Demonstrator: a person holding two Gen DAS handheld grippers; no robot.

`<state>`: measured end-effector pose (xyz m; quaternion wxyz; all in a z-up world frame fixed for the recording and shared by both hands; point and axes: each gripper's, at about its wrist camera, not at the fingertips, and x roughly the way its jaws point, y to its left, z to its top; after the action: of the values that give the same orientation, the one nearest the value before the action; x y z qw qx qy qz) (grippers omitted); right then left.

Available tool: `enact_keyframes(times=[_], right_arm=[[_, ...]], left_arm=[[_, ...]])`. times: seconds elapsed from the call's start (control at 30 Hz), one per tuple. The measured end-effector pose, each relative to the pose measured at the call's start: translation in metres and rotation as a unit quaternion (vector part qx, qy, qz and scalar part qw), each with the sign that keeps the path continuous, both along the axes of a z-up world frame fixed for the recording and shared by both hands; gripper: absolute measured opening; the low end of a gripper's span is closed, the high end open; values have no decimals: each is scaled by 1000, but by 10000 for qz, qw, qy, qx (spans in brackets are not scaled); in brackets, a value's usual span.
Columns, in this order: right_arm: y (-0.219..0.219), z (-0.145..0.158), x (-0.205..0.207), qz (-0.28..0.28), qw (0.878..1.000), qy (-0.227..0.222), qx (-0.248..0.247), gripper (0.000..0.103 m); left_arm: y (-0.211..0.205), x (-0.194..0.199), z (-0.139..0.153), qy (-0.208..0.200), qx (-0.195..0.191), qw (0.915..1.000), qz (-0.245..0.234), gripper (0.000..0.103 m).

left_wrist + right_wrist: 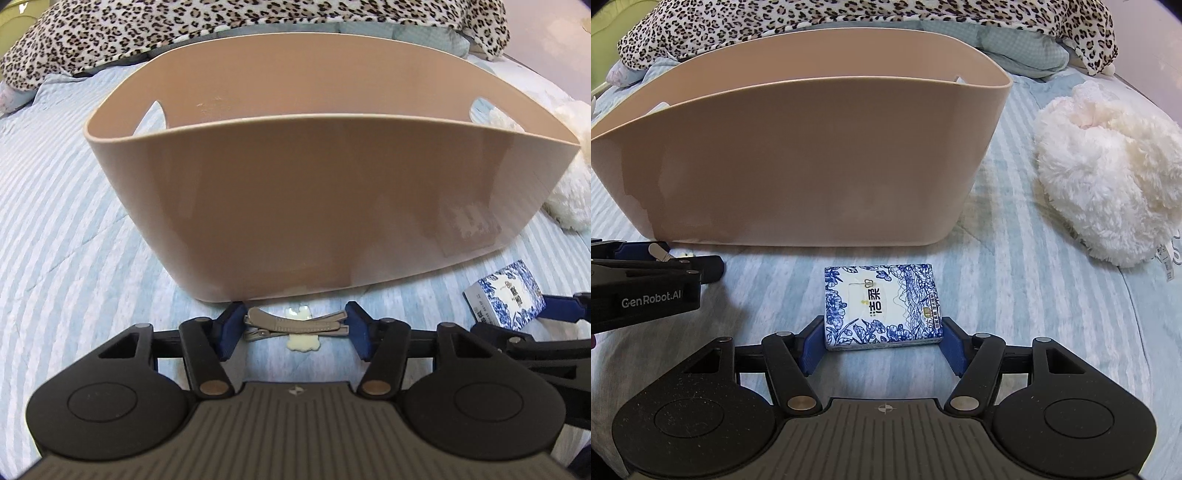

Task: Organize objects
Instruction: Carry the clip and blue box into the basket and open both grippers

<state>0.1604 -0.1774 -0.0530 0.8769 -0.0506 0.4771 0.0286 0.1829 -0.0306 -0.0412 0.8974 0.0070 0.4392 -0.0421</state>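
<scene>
A tan plastic basket (314, 206) stands on the striped bedspread; it also shows in the right wrist view (798, 162). My left gripper (295, 325) has its blue pads touching both ends of a grey metal hair clip (295, 323) with a cream ornament (303, 341), low on the bed in front of the basket. My right gripper (882, 332) has its pads against both sides of a blue-and-white tissue pack (881, 304), which lies on the bed; the pack also shows in the left wrist view (506, 295).
A fluffy white plush (1108, 173) lies right of the basket. A leopard-print blanket (849, 18) and pale blue pillows (1015, 48) lie behind it. The left gripper body (646, 288) is at the left of the right wrist view.
</scene>
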Motion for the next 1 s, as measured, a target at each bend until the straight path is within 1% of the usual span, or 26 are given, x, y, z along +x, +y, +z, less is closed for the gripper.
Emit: enact_keyframes(times=[0.13,0.27,0.37,0.43,0.5,0.67,0.77,1.0], right_arm=[[0,2,-1,7,10000,11,18,61],[0,6,-3,43,9999,32,101,60],[3,12,-9,97,9998,7,171,60],[8,18,-15,147,9998,-40,157,60],[9,21,-18,169,9996,-142,151,60],[12,40,-32,224,9987,-421,182,60],[12,55,-39,199,9971,-701,208,60],[4,88,-52,142,9923,-1196,305,60]], left_arm=[[-1,-6,2,-37,74,9999,-127,60],[2,-9,4,-7,40,9998,-202,60],[6,-12,7,11,-53,9996,-291,60],[8,-17,9,-54,8,9994,-343,60],[9,-24,12,-156,75,9991,-395,60],[13,-41,29,-511,201,9970,-553,60],[15,-49,41,-772,282,9946,-628,60],[21,-61,81,-1333,17,9896,-543,60]])
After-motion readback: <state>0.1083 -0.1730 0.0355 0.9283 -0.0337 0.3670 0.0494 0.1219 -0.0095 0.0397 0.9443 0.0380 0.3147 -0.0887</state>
